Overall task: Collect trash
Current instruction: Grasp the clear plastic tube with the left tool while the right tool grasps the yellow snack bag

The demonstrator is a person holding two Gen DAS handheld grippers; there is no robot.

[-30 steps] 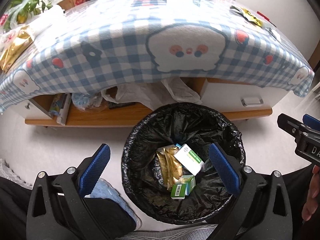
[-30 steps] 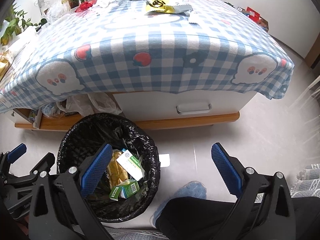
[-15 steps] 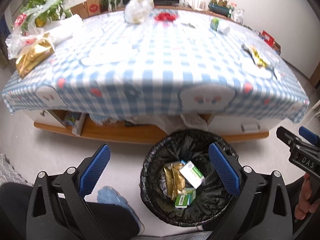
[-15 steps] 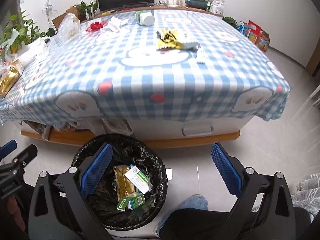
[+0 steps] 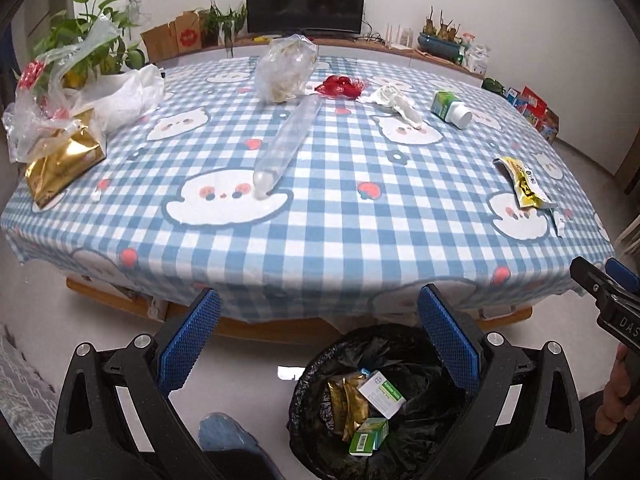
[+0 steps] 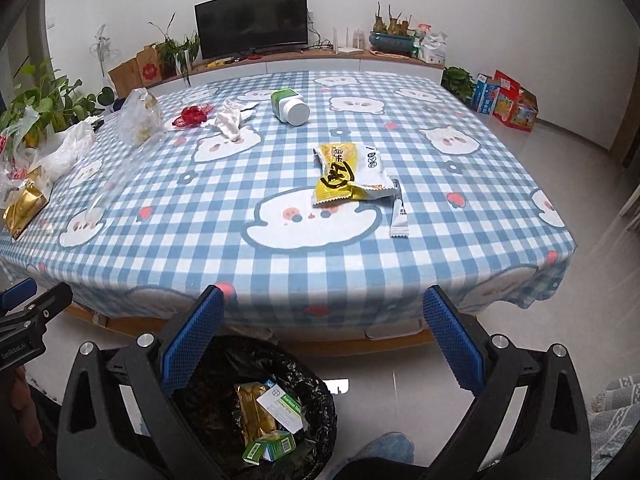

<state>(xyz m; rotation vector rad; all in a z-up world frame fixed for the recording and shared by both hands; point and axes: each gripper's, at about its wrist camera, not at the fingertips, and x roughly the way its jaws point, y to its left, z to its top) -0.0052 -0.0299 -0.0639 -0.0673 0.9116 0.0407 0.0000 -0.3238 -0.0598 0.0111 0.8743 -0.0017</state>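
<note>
A black-lined trash bin (image 5: 316, 396) (image 6: 312, 400) stands on the floor before the table, holding a gold wrapper (image 5: 346, 400) and two green-and-white boxes. On the checked tablecloth (image 5: 320, 200) lie a clear plastic tube (image 5: 286, 144), a gold bag (image 5: 60, 162), a clear crumpled bag (image 5: 286, 68), red netting (image 5: 340, 86), white crumpled paper (image 5: 394, 100), a green bottle (image 6: 290, 106), a yellow snack packet (image 6: 346, 172) and a small white sachet (image 6: 400, 216). My left gripper (image 5: 318, 340) and right gripper (image 6: 320, 340) hang open and empty above the bin, short of the table edge.
Plastic bags (image 5: 100, 88) and potted plants (image 5: 88, 52) crowd the table's left end. A TV (image 6: 252, 20) stands on a low cabinet at the back wall. Coloured boxes (image 6: 506, 100) sit on the floor at right. A blue slipper (image 5: 224, 428) is by the bin.
Both grippers have risen and tilted up from looking down into the bin; the tabletop and its litter have come into view. Both stay open and empty.
</note>
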